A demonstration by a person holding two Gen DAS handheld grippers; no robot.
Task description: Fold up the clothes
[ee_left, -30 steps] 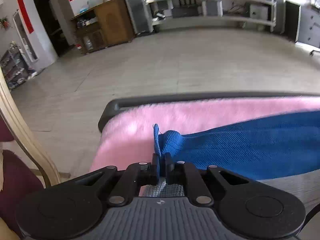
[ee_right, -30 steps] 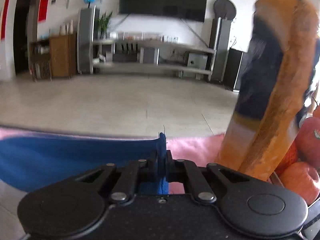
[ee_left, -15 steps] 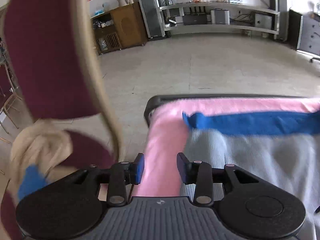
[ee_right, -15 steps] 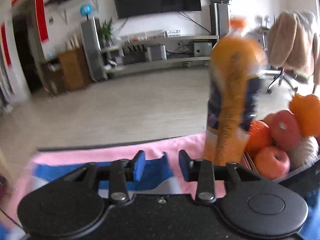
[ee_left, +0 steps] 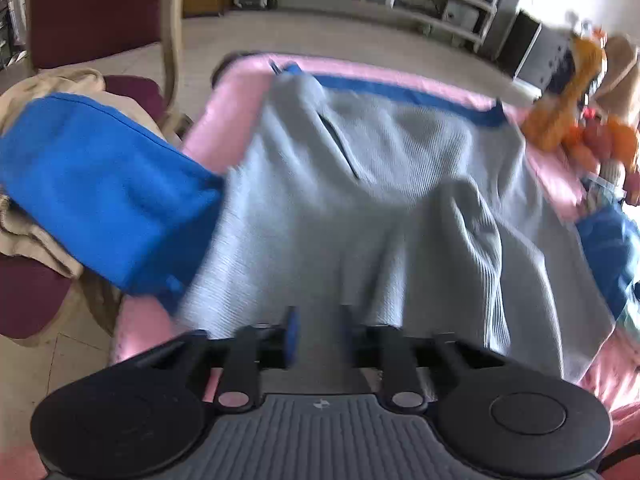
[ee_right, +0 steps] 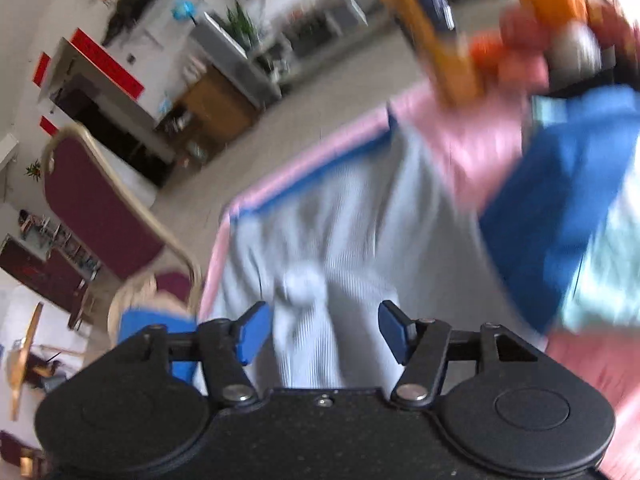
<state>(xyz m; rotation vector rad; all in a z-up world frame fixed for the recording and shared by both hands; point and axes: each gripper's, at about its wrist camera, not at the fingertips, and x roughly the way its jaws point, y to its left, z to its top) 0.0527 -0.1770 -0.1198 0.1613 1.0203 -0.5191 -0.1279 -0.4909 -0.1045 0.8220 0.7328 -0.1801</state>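
A grey ribbed sweater (ee_left: 380,184) with a blue hem (ee_left: 400,94) lies spread on a pink blanket (ee_left: 224,120). Its left blue sleeve (ee_left: 100,192) hangs off the left side; the right blue sleeve (ee_left: 612,248) lies at the right. My left gripper (ee_left: 319,330) is over the sweater's near part, its jaws closing with a narrow gap and grey cloth showing in it. In the tilted right wrist view, my right gripper (ee_right: 325,322) hovers over the grey sweater (ee_right: 344,240), its jaws opening with nothing gripped. The blue sleeve (ee_right: 552,208) is on its right.
A maroon chair (ee_left: 92,12) with a beige garment (ee_left: 28,216) on its seat stands left of the table. An orange bottle (ee_left: 560,80) and fruit (ee_left: 600,140) sit at the far right corner. Tiled floor and shelving lie beyond the table's far edge.
Both grippers let go of the blue hem at the far edge and drew back over the sweater. The left jaws have narrowed since. The right gripper has rolled.
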